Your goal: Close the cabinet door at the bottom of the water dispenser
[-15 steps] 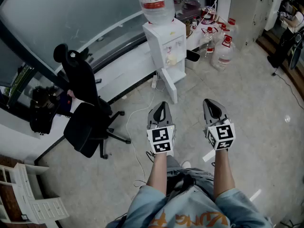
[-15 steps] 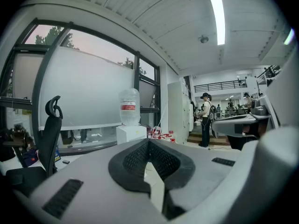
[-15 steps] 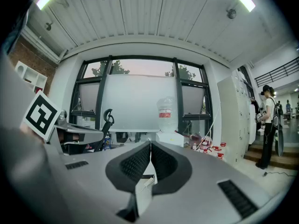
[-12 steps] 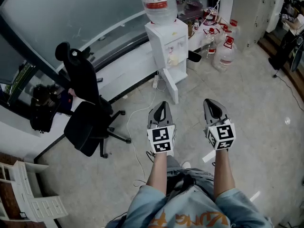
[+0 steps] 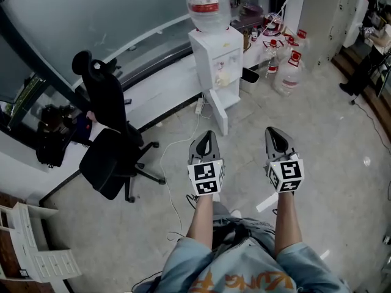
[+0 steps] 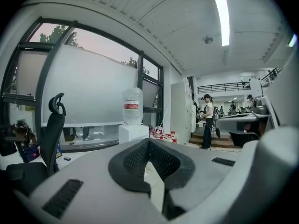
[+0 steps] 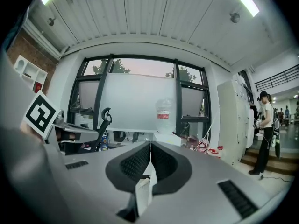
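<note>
The white water dispenser (image 5: 215, 57) stands against a low white ledge (image 5: 159, 87) under the window, ahead of me and well apart from both claws. Its bottom cabinet door (image 5: 219, 112), a flat white panel, hangs swung out toward me, its lower edge close to the floor. Since half a second ago the dispenser has slid slightly to the right in the head view, while my claws sit where they were. The left claw (image 5: 208, 137) and right claw (image 5: 275, 136) point forward side by side, each closed to a tip with nothing between its dark ribbed pads. A clear plastic bottle (image 5: 208, 5) with a red label is upturned on the dispenser. The floor (image 5: 342, 182) is pale, speckled and glossy. A thin white cable (image 5: 174, 157) trails across it from the dispenser's foot. To the left is a black office chair (image 5: 107, 139) on a star base. Clear jugs (image 5: 287, 66) with red caps cluster to the right of the dispenser. The window (image 5: 91, 17) is wide, dark-framed and covered by a grey blind. A person (image 6: 207, 120) stands far off by some steps.
</note>
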Demonstrator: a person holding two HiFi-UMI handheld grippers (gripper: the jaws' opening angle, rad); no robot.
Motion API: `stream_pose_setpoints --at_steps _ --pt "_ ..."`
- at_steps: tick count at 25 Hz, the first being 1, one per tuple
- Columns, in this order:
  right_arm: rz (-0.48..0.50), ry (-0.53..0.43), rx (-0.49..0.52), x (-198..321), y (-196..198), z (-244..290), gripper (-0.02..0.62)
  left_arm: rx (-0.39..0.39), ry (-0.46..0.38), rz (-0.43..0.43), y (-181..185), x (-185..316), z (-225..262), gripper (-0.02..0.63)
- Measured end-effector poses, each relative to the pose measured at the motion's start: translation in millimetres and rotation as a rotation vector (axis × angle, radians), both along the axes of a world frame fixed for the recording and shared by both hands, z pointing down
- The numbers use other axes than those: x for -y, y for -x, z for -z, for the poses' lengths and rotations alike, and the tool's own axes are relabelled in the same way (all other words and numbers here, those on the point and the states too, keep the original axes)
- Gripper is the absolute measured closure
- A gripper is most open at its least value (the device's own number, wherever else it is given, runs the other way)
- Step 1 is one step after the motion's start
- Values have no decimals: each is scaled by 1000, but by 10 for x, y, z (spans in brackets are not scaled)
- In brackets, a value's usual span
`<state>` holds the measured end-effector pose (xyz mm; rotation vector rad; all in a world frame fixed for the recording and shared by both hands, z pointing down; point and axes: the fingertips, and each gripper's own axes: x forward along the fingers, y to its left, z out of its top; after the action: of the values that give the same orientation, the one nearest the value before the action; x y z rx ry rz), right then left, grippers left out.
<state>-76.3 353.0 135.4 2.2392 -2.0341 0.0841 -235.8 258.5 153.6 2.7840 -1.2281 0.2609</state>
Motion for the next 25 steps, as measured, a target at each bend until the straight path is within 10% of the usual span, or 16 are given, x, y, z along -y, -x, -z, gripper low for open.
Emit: stream_pose_setpoints --at_steps 25 --pt "6 -52 33 440 -499 164 566 -15 -50 40 -250 438 277 598"
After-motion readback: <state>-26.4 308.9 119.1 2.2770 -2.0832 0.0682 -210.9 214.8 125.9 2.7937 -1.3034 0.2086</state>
